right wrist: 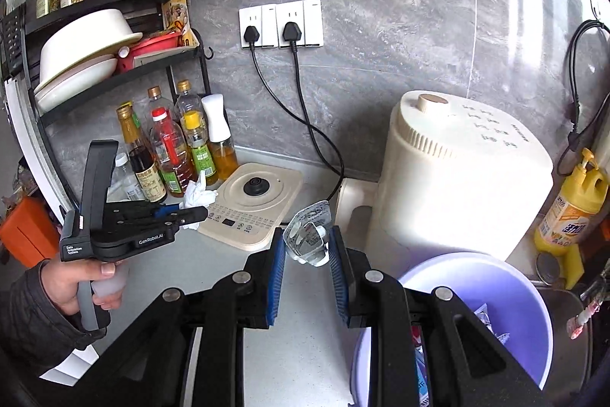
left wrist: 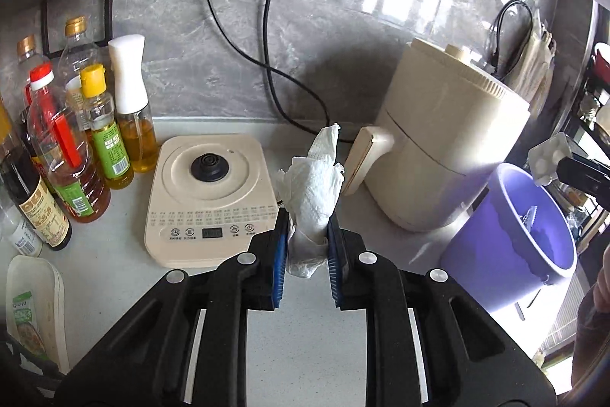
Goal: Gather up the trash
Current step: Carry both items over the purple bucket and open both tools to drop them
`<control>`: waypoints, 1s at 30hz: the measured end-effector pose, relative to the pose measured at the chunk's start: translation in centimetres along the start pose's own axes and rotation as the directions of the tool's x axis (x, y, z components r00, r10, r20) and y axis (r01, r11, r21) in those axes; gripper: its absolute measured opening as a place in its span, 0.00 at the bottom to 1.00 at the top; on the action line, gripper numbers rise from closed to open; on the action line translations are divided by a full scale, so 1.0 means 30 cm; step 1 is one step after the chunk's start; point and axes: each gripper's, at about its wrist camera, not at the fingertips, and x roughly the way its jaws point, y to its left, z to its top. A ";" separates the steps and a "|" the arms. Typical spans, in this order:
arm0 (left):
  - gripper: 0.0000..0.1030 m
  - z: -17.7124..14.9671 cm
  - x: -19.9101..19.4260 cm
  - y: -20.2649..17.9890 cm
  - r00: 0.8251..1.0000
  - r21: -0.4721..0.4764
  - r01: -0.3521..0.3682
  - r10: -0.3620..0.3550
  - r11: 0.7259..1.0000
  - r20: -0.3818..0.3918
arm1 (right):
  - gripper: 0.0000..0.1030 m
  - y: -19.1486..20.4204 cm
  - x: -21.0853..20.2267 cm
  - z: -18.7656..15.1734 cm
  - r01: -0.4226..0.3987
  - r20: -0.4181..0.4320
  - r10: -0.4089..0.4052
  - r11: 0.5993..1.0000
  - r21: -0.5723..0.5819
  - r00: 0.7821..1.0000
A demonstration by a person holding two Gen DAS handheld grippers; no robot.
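The left gripper (left wrist: pixel 305 235) is clenched on a crumpled white tissue (left wrist: pixel 312 185), which sticks up soft and wrinkly between the blue ribbed pads (left wrist: pixel 280 254) in the middle of the left wrist view. In the right wrist view a hand (right wrist: pixel 82 283) in a dark sleeve holds this gripper by its grey handle at the lower left, level and pointing right. The right gripper (right wrist: pixel 307 254) is squeezing a clear plastic blister pack (right wrist: pixel 309 237), shiny and bent, in the middle of its view. What the pack held is hard to make out. A round purple bin (right wrist: pixel 492 277) sits at the lower right, partly cut off by the black gripper arms; some wrappers lie inside. Behind stands a smooth cream pot (right wrist: pixel 457 174), a flat cream base (right wrist: pixel 253 205) with buttons, and bottles (right wrist: pixel 171 147) of oil at the left, on a speckled grey counter (right wrist: pixel 305 349).
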 end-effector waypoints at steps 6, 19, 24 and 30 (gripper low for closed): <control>0.18 0.071 -0.030 -0.146 0.996 0.086 0.075 -0.078 0.993 0.031 | 0.23 -0.143 -0.103 -0.021 0.104 0.026 -0.106 0.992 0.066 0.994; 0.18 0.170 -0.046 -0.452 0.961 0.212 0.262 -0.275 0.941 0.033 | 0.23 -0.312 -0.234 -0.050 0.188 0.046 -0.198 0.969 0.163 0.979; 0.18 0.182 -0.015 -0.577 0.940 0.254 0.326 -0.341 0.910 0.013 | 0.23 -0.349 -0.269 -0.080 0.231 0.024 -0.239 0.957 0.177 0.971; 0.47 0.174 0.035 -0.707 0.909 0.263 0.411 -0.413 0.873 -0.048 | 0.23 -0.400 -0.300 -0.138 0.256 0.002 -0.264 0.939 0.229 0.965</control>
